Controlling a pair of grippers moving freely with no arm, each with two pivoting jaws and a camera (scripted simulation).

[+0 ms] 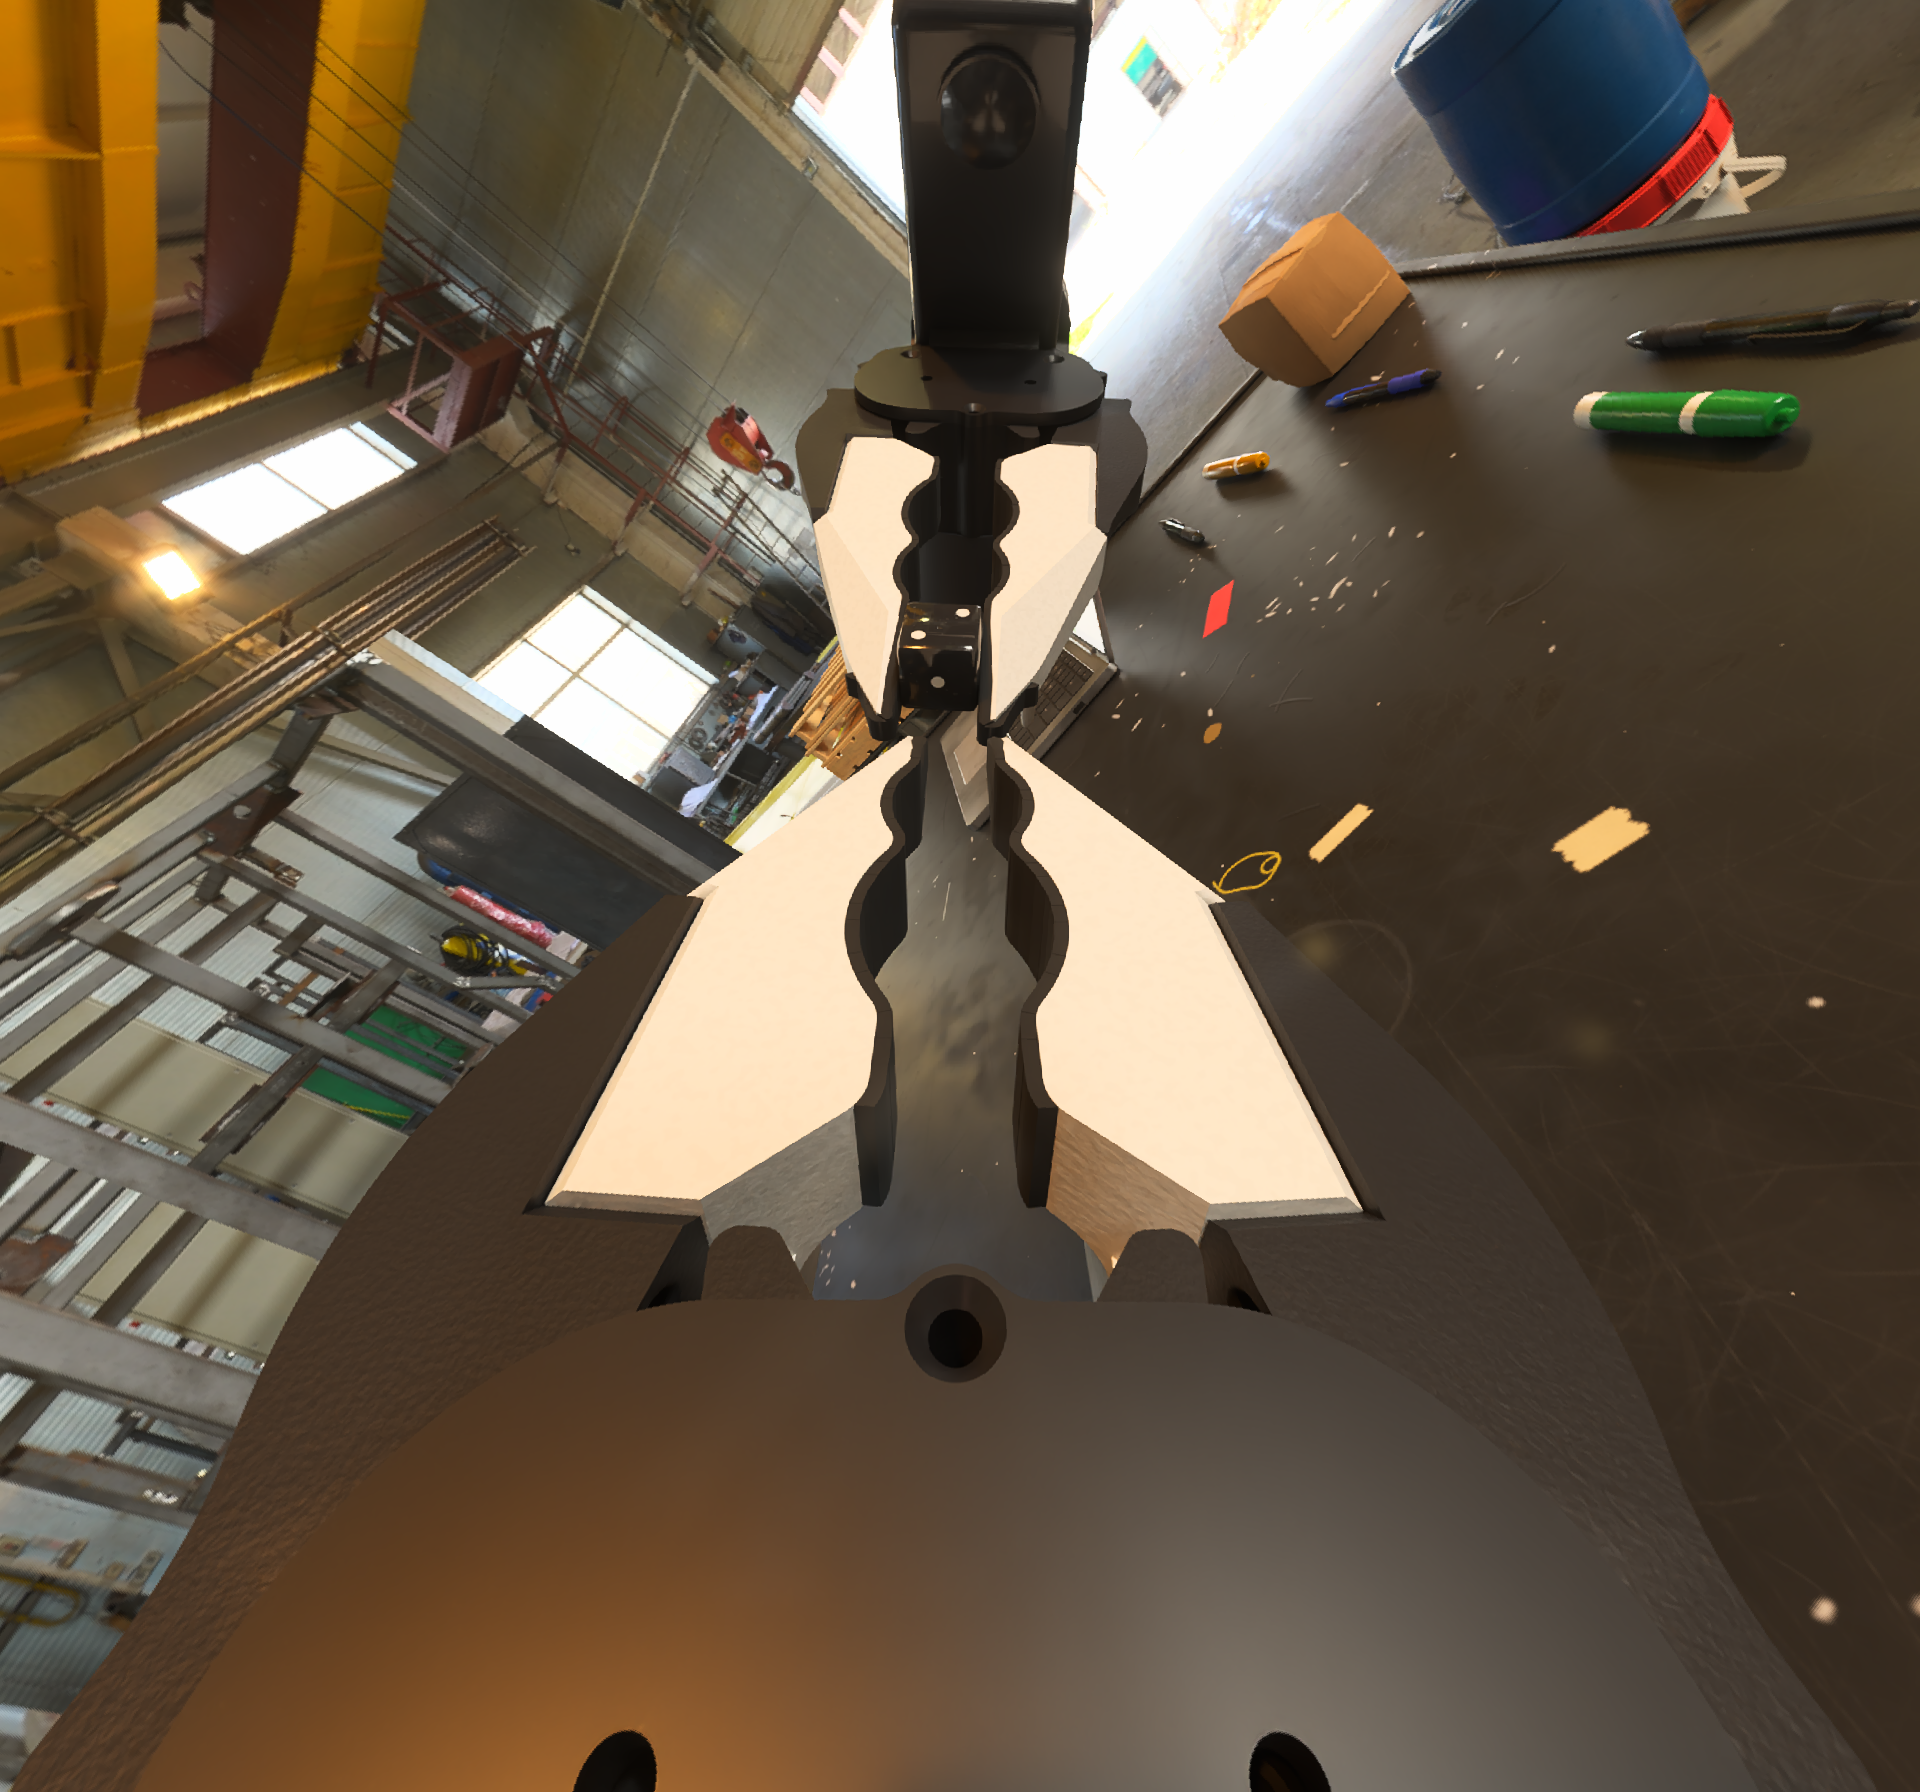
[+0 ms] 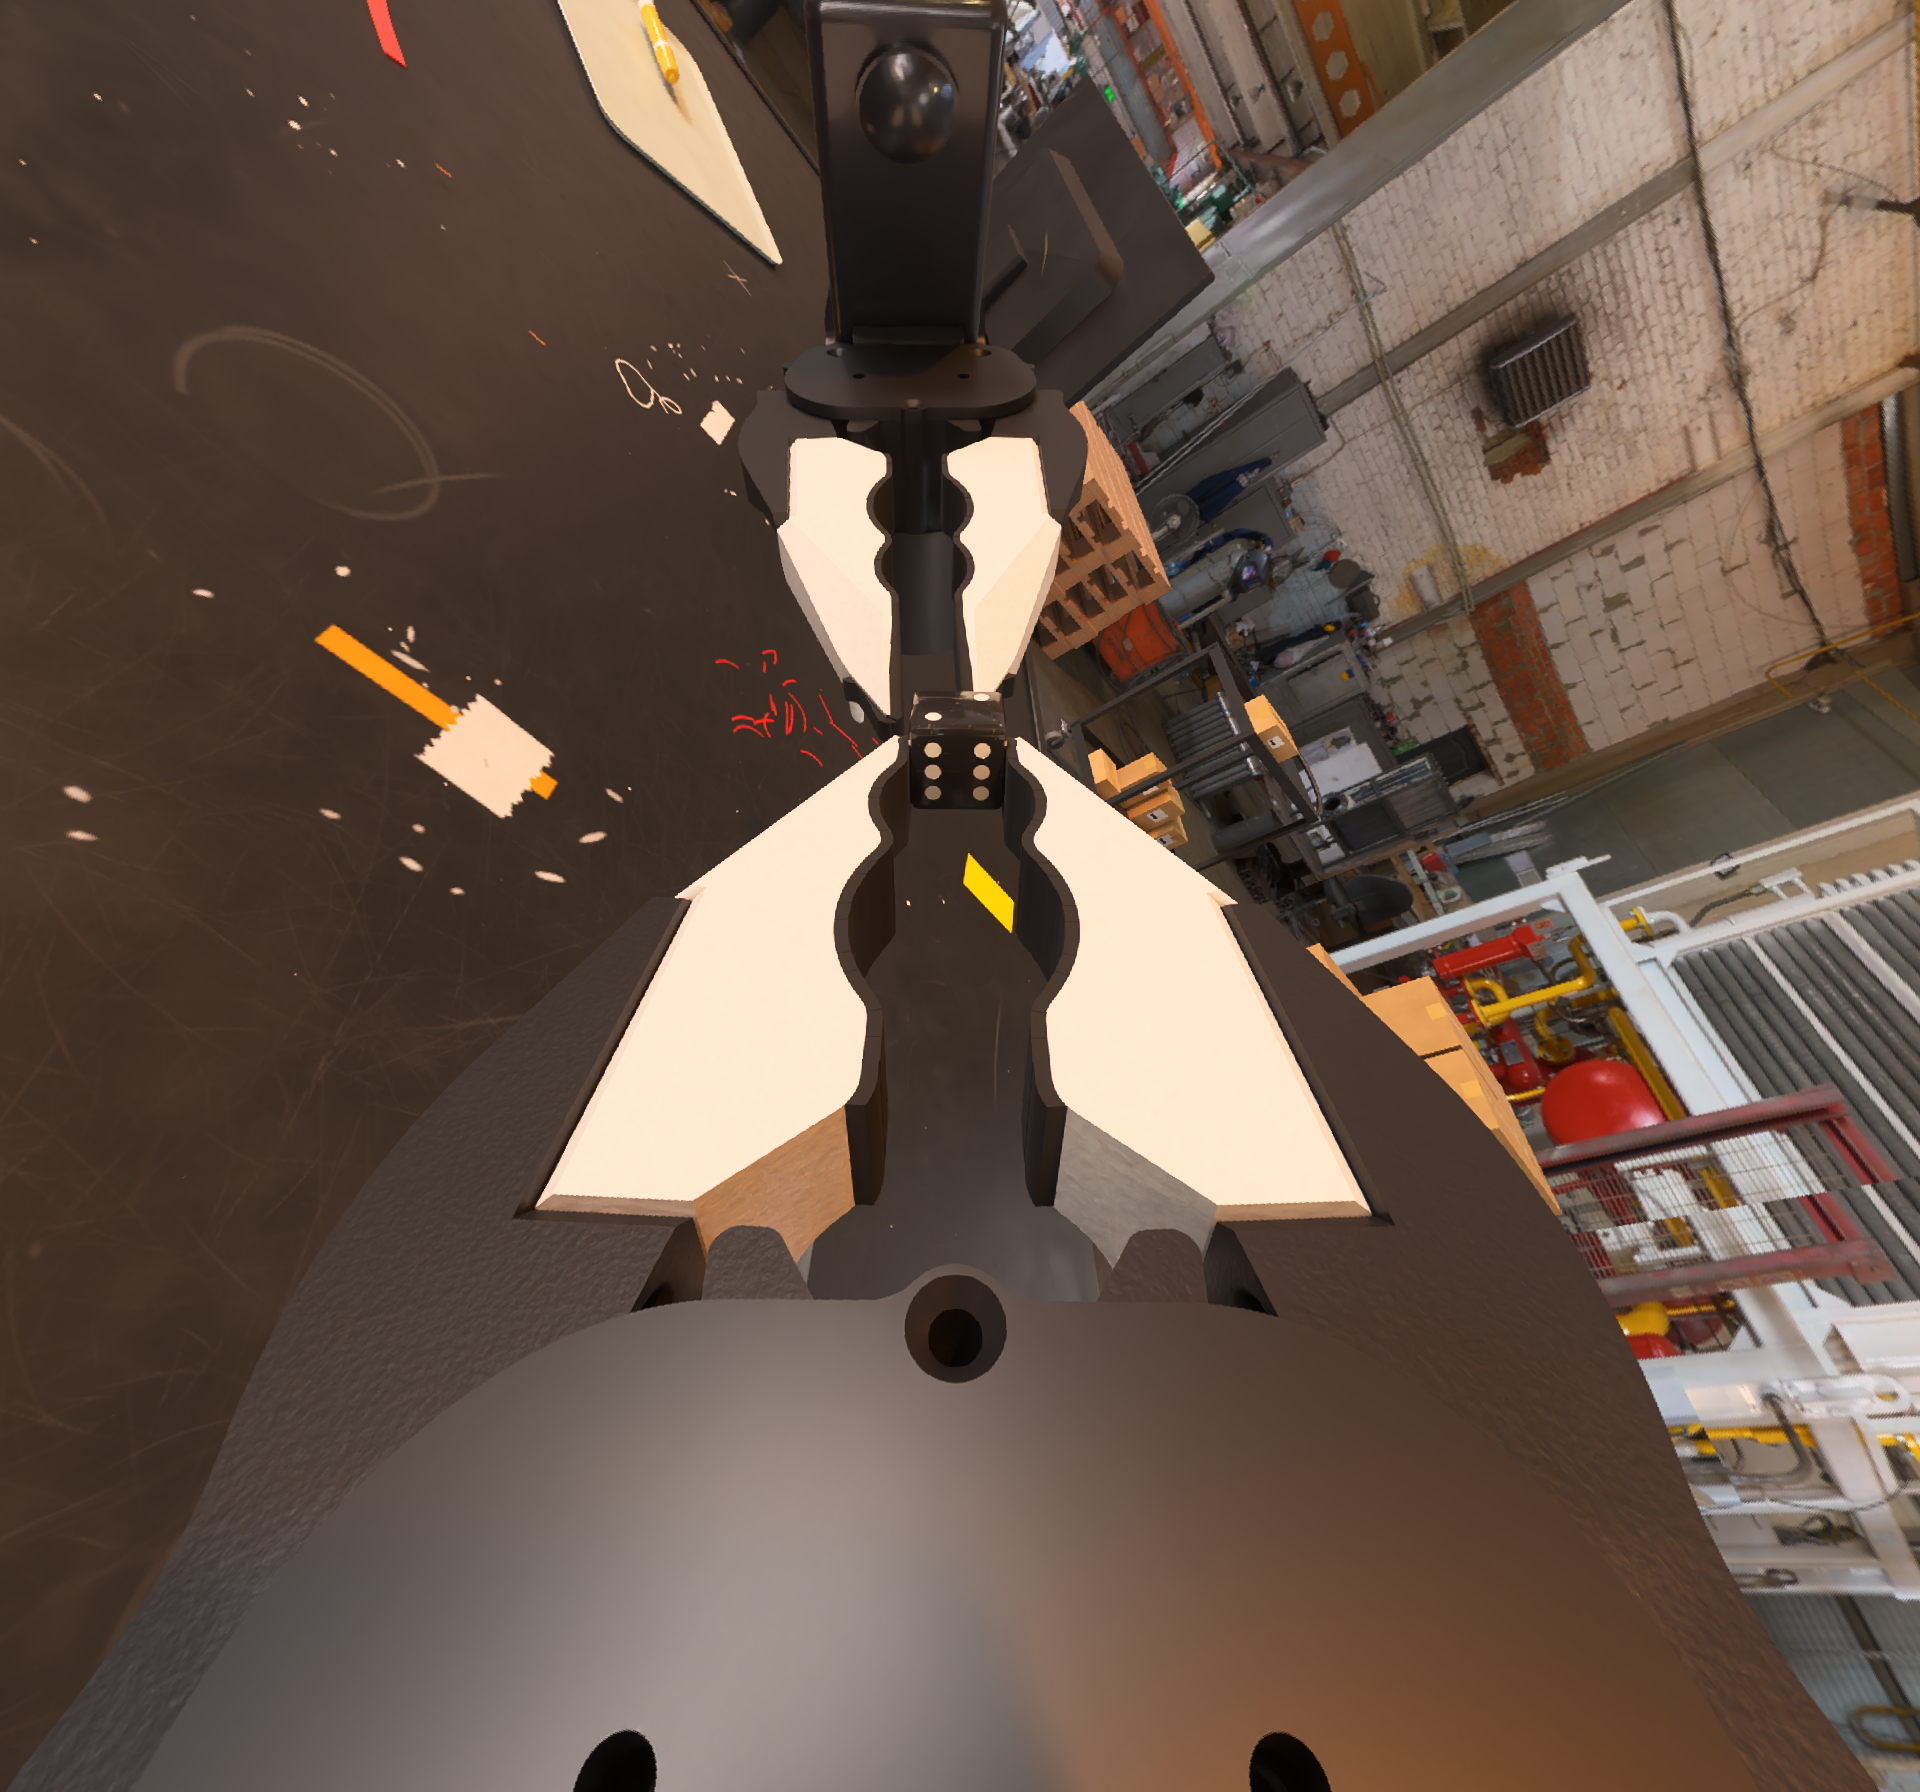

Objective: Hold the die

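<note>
The die (image 2: 956, 771), black with white pips, sits between the fingertips of my right gripper (image 2: 956, 755), which is shut on it and holds it above the dark table (image 2: 312, 495). In the left wrist view the die (image 1: 935, 656) shows in the right gripper (image 1: 948, 716), which faces the camera. My left gripper (image 1: 953, 745) points tip to tip at the right one, just short of the die. Its fingers stand a narrow gap apart with nothing between them. It also shows in the right wrist view (image 2: 935, 698), just beyond the die.
On the table (image 1: 1558, 1015) lie a cardboard box (image 1: 1314, 298), a green marker (image 1: 1683, 412), a blue pen (image 1: 1382, 388) and a black pen (image 1: 1766, 326). A blue barrel (image 1: 1558, 69) stands beyond the table edge. A cream board (image 2: 665, 111) carries a yellow pen (image 2: 658, 38).
</note>
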